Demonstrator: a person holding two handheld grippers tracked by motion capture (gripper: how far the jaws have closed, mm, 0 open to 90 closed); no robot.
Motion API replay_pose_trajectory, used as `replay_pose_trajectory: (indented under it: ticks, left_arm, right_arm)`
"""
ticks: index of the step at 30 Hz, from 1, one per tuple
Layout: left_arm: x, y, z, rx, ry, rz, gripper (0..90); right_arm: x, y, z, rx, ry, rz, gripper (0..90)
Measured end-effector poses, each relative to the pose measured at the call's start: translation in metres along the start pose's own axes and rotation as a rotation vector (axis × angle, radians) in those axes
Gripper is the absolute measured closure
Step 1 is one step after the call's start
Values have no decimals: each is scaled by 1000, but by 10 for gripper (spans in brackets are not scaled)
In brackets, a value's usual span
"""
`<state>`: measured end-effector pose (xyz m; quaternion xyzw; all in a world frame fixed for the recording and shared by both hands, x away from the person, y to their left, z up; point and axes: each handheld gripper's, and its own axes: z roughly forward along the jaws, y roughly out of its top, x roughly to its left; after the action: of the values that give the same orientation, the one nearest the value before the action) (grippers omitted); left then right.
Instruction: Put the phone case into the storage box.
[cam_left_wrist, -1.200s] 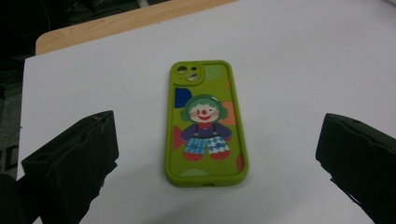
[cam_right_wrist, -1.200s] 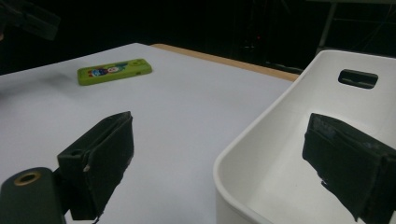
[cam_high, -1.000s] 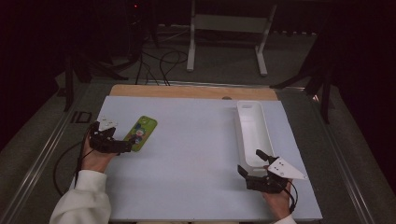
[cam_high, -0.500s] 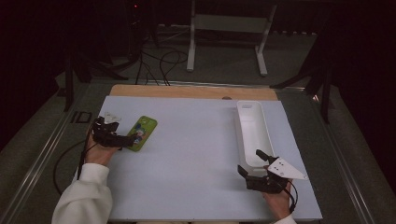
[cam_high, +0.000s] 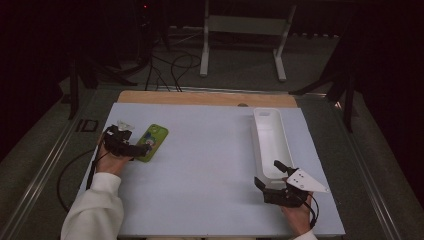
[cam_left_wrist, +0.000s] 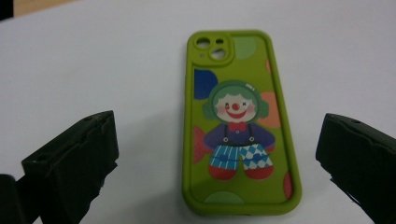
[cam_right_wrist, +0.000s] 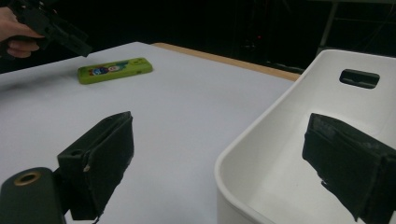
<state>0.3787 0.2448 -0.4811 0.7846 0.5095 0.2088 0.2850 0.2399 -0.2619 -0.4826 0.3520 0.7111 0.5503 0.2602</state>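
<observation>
From the high view, the left gripper (cam_high: 131, 148) sits at the left side of the counter (cam_high: 210, 165), nosed right up to a green phone case (cam_high: 152, 142) that lies flat there, well apart from the long white bin (cam_high: 270, 142) on the right. The right gripper (cam_high: 272, 175) waits at the near end of that bin, one of its fingers over the rim.

Over to the left gripper view: here is the phone case (cam_left_wrist: 238, 123) dead centre, back side up, camera cutout at the far end. It is lime green, soft-looking with rounded corners, printed with a cartoon clown in a green wig, red nose, blue dungarees, and coloured dots around it. The fingers (cam_left_wrist: 74, 163) stand spread wide, one either side of the case's near end, touching nothing. My read: this is the approach for a pickup. To do it well, come down low until the fingers straddle the long edges, keep them square to the case, and close across its width, near the middle rather than the end so it doesn't droop or pivot.

Right gripper view now: its fingers (cam_right_wrist: 98, 163) are also spread, gripping nothing, one outside and one over the white bin (cam_right_wrist: 261, 154). Far across the counter lies the green case (cam_right_wrist: 114, 70), the left gripper (cam_right_wrist: 49, 25) hanging just above it.
</observation>
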Motion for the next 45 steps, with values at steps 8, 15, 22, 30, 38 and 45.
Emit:
replay_pose_trajectory:
  ticks: [8, 15, 22, 30, 38, 45]
  left_arm:
    - [-2, 0, 11, 55, -7, 7, 0]
    - [-4, -2, 23, 103, -11, 4, 0]
    - [-4, -3, 30, 123, -25, -22, 15]
    - [-2, -2, 32, 129, -29, -39, 65]
    - [-5, -2, 33, 116, -44, -39, 66]
    - [-8, -2, 38, 136, -44, -24, 63]
  right_arm:
    - [0, 0, 0, 2, 0, -2, 90]
    - [0, 0, 0, 4, 1, 0, 90]
    - [0, 0, 1, 5, 1, 0, 89]
    - [0, 0, 0, 5, 0, 0, 89]
    - [1, 0, 1, 5, 0, -3, 90]
    - [0, 0, 0, 6, 0, -4, 90]
